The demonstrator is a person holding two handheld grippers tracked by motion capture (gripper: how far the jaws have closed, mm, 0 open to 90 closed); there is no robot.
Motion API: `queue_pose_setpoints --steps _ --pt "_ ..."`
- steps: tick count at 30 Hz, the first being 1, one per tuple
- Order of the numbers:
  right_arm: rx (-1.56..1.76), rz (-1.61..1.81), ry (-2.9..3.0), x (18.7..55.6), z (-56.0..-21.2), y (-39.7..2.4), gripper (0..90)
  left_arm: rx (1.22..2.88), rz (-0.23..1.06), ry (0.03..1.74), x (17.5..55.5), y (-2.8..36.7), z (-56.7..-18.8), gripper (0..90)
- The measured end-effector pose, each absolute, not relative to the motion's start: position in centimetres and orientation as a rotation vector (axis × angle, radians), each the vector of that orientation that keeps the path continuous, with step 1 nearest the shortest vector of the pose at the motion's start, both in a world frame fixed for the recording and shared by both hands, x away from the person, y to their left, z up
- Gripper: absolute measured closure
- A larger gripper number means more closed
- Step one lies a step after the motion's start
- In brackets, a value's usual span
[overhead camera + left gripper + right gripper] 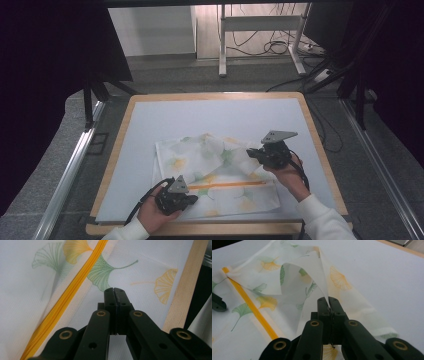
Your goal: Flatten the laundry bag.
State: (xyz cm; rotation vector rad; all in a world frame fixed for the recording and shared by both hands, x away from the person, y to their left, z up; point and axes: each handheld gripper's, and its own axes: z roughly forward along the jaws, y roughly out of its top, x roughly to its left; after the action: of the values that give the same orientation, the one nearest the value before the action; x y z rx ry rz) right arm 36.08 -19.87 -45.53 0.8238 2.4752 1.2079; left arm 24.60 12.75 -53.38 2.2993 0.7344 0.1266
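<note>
While both hands work at the near half of the tabletop (150,120), its pale surface sheet lies inside a light wooden rim, with grey floor beyond on all sides.

A white mesh zip bag (215,155), printed with green and yellow ginkgo leaves, lies flat near the front edge of the tabletop, roughly centred. Its far-right part is lifted and folded toward the left, so a loose flap stands up off the rest of the bag.

An orange-yellow zipper (227,185) runs left to right across the near part of the bag. In the left gripper view it (67,297) crosses diagonally, to the left of the jaws.

Right tongs (329,300): jaws pressed together, pinching the thin edge of the raised flap; the fabric rises from between the tips in a peak. In the high view these tongs (252,152) sit at the bag's right side, held above the surface, grey three-cornered plate on top.

Left tongs (114,291): jaws pressed together, tips meeting at the mesh just right of the zipper, near the wooden rim. Cannot tell whether any fabric is caught between them. In the high view these tongs (192,199) rest at the bag's near-left part, close to the zipper's left end.
</note>
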Motion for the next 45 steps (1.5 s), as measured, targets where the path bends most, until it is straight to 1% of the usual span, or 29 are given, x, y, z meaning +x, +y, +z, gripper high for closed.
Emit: queue_pose_setpoints --steps 8,13,17,18,19,20,26,31,34,36,39,41,43,45 --pt "0.828 1.207 2.467 39.3 -43.9 -18.6 88.5 2.299 0.113 0.733 24.7 12.8 -53.4 90.0" --pt "0.863 1.155 2.45 42.9 -43.2 -17.9 88.6 2.309 0.12 0.724 24.7 12.8 -53.4 90.0" --pt "0.938 1.113 2.426 46.6 -43.4 -18.0 88.5 2.313 0.111 0.722 24.8 12.9 -53.4 90.0" --pt "0.938 1.113 2.426 46.6 -43.4 -18.0 88.5 2.313 0.111 0.722 24.8 12.9 -53.4 90.0" --pt "0.981 1.096 2.417 48.4 -43.7 -18.2 88.6 2.296 0.106 0.732 24.8 12.8 -53.4 90.0" --pt "1.001 1.083 2.411 49.2 -43.9 -18.2 88.6 2.318 0.112 0.716 24.8 12.9 -53.4 90.0" --pt "1.102 0.999 2.381 53.8 -45.7 -19.0 88.6 2.31 0.112 0.726 24.8 12.8 -53.3 90.0" --pt "1.183 0.93 2.359 56.9 -48.0 -19.9 88.4 2.307 0.107 0.723 24.8 12.8 -53.4 90.0" --pt "1.217 0.911 2.344 57.8 -48.8 -20.4 87.9 2.306 0.105 0.722 24.8 12.8 -53.4 90.0" --pt "1.234 0.888 2.296 58.5 -49.5 -21.3 80.8 2.304 0.098 0.724 24.9 12.8 -53.4 90.0" --pt "1.239 0.85 2.247 58.6 -49.5 -22.0 62.3 2.304 0.093 0.723 24.9 12.8 -53.4 90.0" --pt "1.24 0.87 2.229 58.3 -49.0 -22.3 60.0 2.304 0.093 0.724 25.0 12.8 -53.4 90.0" --pt "1.237 0.93 2.202 57.7 -48.1 -22.5 54.2 2.304 0.093 0.726 25.0 12.8 -53.4 90.0" --pt "1.211 0.982 2.214 56.9 -47.0 -22.4 52.4 2.306 0.096 0.726 25.0 12.8 -53.4 90.0"
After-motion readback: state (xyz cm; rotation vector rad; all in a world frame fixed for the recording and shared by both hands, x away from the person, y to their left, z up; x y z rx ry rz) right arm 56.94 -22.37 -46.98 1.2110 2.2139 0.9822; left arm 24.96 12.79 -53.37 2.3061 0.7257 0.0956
